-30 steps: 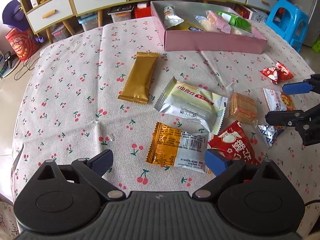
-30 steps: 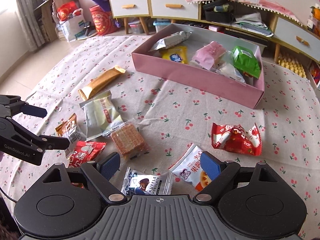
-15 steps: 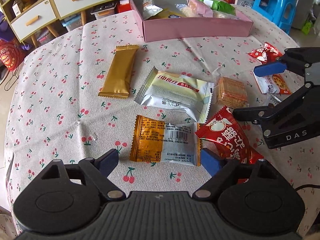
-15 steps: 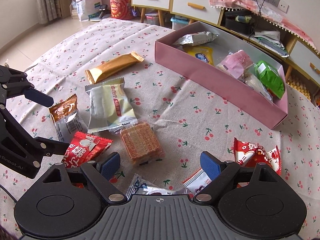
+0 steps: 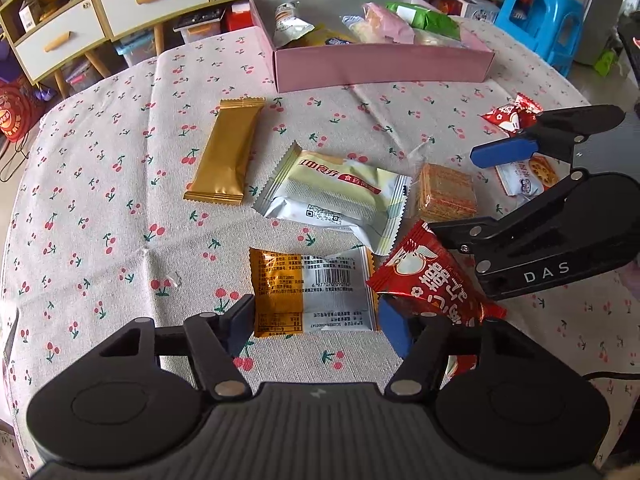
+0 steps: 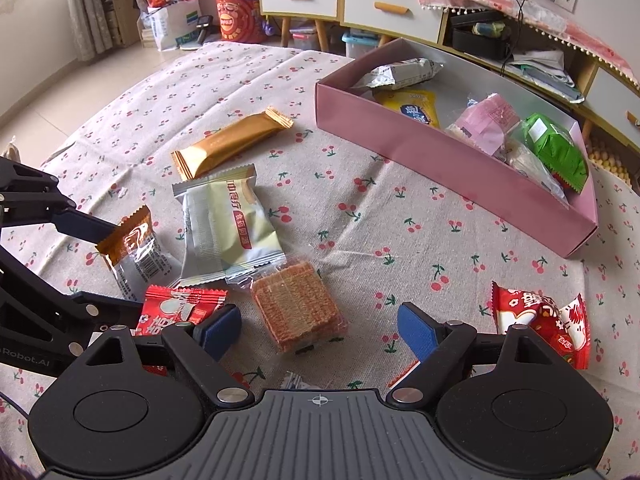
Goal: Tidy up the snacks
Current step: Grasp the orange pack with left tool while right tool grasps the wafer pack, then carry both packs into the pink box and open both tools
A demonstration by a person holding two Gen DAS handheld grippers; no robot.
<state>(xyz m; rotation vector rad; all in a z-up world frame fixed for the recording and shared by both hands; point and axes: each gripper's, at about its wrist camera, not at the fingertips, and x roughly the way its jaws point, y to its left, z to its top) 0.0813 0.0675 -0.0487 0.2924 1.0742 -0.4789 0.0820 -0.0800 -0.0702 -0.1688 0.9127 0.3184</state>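
- The orange-and-silver snack packet (image 5: pixel 314 292) lies flat on the cherry tablecloth (image 5: pixel 100 184), between the spread fingers of the left gripper (image 5: pixel 316 326).
- Just beside it: a red packet (image 5: pixel 430 284).
- The right gripper (image 6: pixel 319 330) gapes around a biscuit pack (image 6: pixel 298 306).
- Well beyond, the pink box (image 6: pixel 440 160) holds snacks.

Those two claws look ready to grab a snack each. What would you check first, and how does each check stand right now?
1. Left claw open around the orange-and-silver packet: ok.
2. Right claw open around the clear-wrapped cracker block: ok.
3. Red packet clear of the left claw: not ok, it overlaps the right-hand finger.
4. The two claws apart from each other: cannot tell, they look very close.
5. Room left in the pink box: ok, bare floor shows.
6. Pads low enough to pinch: cannot tell.
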